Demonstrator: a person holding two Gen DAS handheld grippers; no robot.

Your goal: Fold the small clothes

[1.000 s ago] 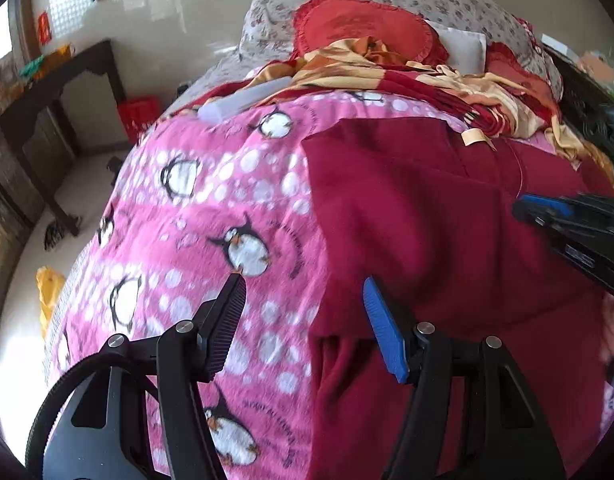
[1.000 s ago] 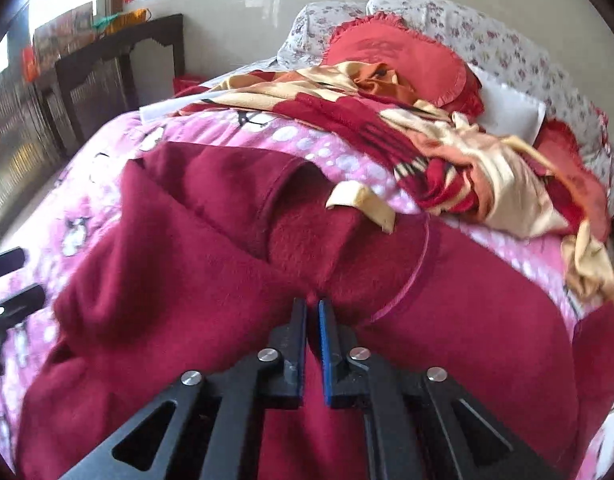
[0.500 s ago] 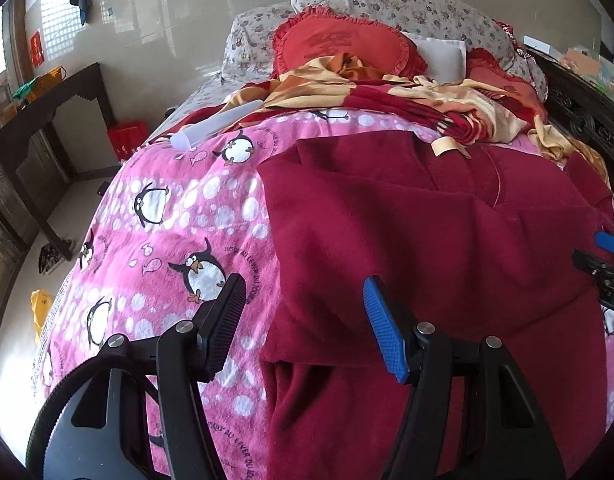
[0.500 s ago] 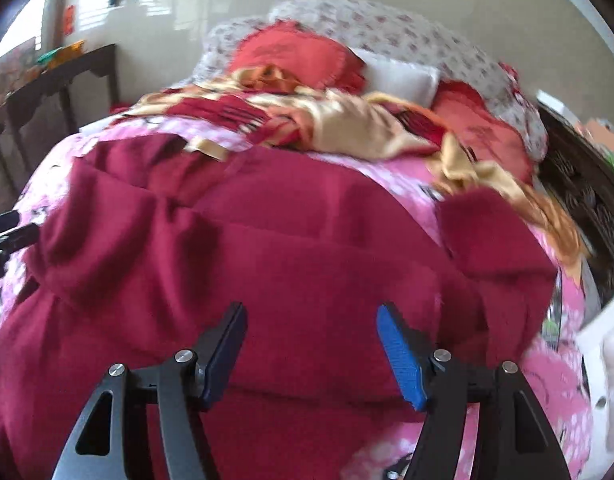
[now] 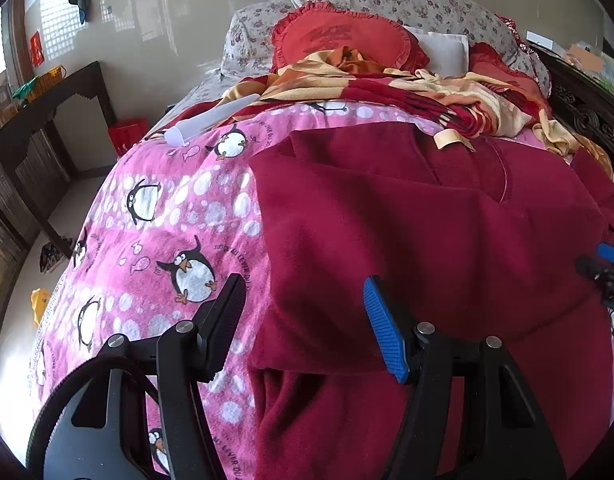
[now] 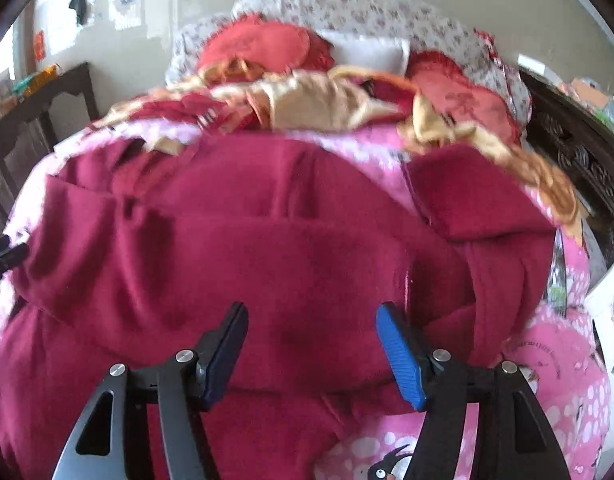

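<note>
A dark red fleece garment lies spread over a pink penguin-print blanket on the bed. In the left wrist view it fills the middle and the 3 o'clock side, with a layer folded across it whose lower edge runs above the bottom part of the cloth. A small tan tag rests at its upper edge, toward 12 o'clock.

The left tool hangs over the garment's left border, at 6 o'clock in its own view. Its fingers stand apart with nothing between the pads: the black one is over the blanket, the blue one over the red fleece. Whether either tip touches the cloth cannot be told.

The right tool is at 6 o'clock in its own view, above the right half of the garment. Its fingers have just been opening, and now stand apart with only the fleece below them, not pinched. A folded sleeve or flap lies toward 2 o'clock from it. In the left wrist view this tool's tips show at the 3 o'clock edge.

Farther up the bed, toward 12 o'clock, a rumpled red and yellow cloth lies below a red frilled cushion and flowered pillows. A white tube lies at 10 o'clock on the blanket. A dark wooden table stands by the wall at 9 o'clock.
</note>
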